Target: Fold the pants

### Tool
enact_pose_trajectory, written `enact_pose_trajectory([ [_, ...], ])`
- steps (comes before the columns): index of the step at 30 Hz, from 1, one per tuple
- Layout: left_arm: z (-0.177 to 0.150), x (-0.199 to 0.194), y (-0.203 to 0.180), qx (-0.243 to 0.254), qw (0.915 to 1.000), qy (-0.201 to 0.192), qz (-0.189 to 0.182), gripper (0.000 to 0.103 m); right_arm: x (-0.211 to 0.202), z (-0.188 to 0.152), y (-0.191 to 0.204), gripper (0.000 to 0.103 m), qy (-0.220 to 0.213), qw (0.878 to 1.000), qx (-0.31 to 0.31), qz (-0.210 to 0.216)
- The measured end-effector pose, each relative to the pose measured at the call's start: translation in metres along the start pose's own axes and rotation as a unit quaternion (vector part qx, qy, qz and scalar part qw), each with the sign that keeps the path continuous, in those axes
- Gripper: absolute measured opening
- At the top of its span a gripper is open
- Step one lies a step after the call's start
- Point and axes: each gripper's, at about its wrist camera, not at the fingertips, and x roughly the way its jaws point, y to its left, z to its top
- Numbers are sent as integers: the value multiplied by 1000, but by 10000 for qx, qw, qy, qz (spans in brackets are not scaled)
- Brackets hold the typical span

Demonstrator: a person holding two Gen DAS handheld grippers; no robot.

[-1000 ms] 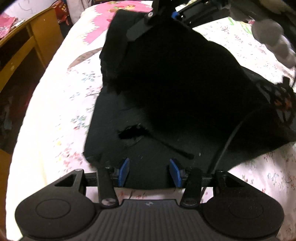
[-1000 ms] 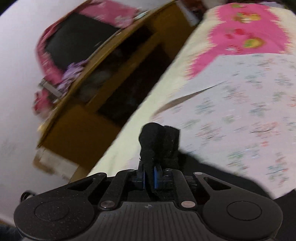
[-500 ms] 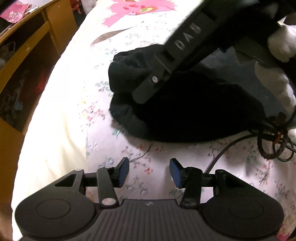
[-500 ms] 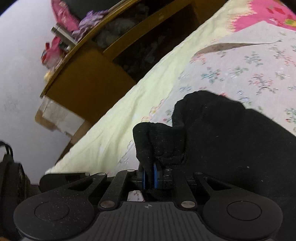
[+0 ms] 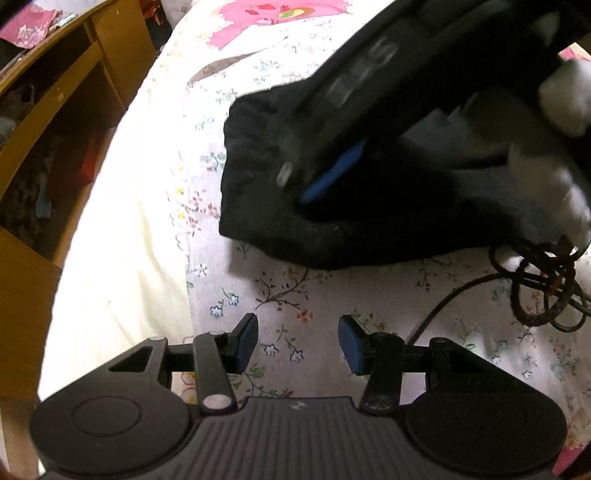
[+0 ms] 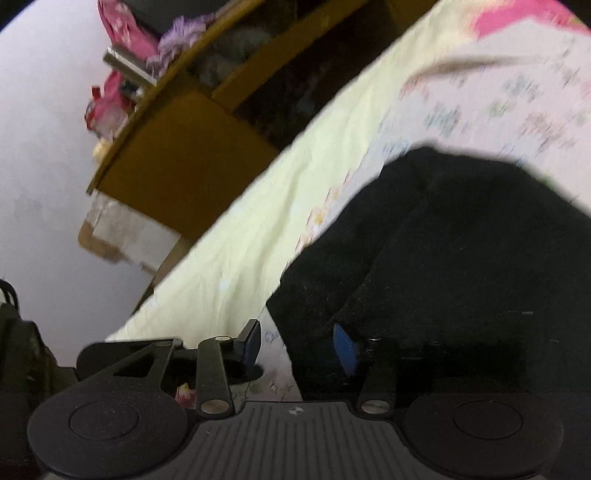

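The black pants (image 5: 332, 225) lie in a folded heap on the bed (image 5: 122, 240), on its flowered sheet (image 5: 317, 306), towards the bed's left side as the left wrist view shows it. A band of plain pale yellow bedding runs between the heap and the bed's edge. Open sheet lies between the heap and the left gripper (image 5: 297, 341), which hovers over it. Its jaws stand spread with nothing between them, only flowered sheet below.

The right gripper (image 6: 297, 341) sits low at the near corner of the heap. Its jaws have just been opening: they now stand parted, and a fold of black cloth lies between them, against the right-hand blue pad, with the left-hand pad clear of it over bare sheet. In the left wrist view the same gripper crosses above the heap (blurred there), carried by a white-gloved hand (image 5: 565, 96).

A black cable (image 5: 443, 299) crosses the sheet to the right of the left gripper and ends in a coiled tangle (image 5: 539, 284) just beside the heap's right end.

Beside the bed stands a wooden shelf unit (image 5: 55, 96), close to the mattress edge. Its open compartments hold dark, jumbled items that cannot be identified. On its top lie pink patterned fabric (image 6: 122, 22) and a purple item (image 6: 177, 33).
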Motion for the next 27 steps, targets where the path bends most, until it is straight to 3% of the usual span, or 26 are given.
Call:
enact_pose_trajectory([
  [4, 16, -19, 0, 46, 9993, -347, 90, 57, -56, -4, -18, 33, -754, 9958, 190, -488],
  [8, 47, -39, 4, 25, 9958, -906, 118, 58, -115, -16, -59, 37, -1367, 9806, 613, -1264],
  [11, 72, -40, 0, -27, 9912, -1318, -100, 64, -147, -21, -97, 40, -1577, 9639, 898, -1950],
  [13, 87, -23, -8, 64, 9895, -1415, -275, 64, -159, -20, -123, 41, -1615, 9552, 1157, -2192],
  [16, 95, 15, -23, 289, 9924, -1161, -290, 64, -164, -15, -152, 42, -1499, 9537, 1396, -2200],
  [20, 61, 68, -27, 445, 9990, -105, -12, 64, -148, -17, -190, 44, -951, 9635, 1824, -1716],
  [23, 49, 71, -33, 736, 9972, -120, -48, 64, -135, -21, -196, 44, -633, 9685, 2029, -1300],
  [27, 57, 77, -29, 592, 9982, 18, -112, 65, -121, -22, -197, 45, -119, 9736, 2041, -1012],
])
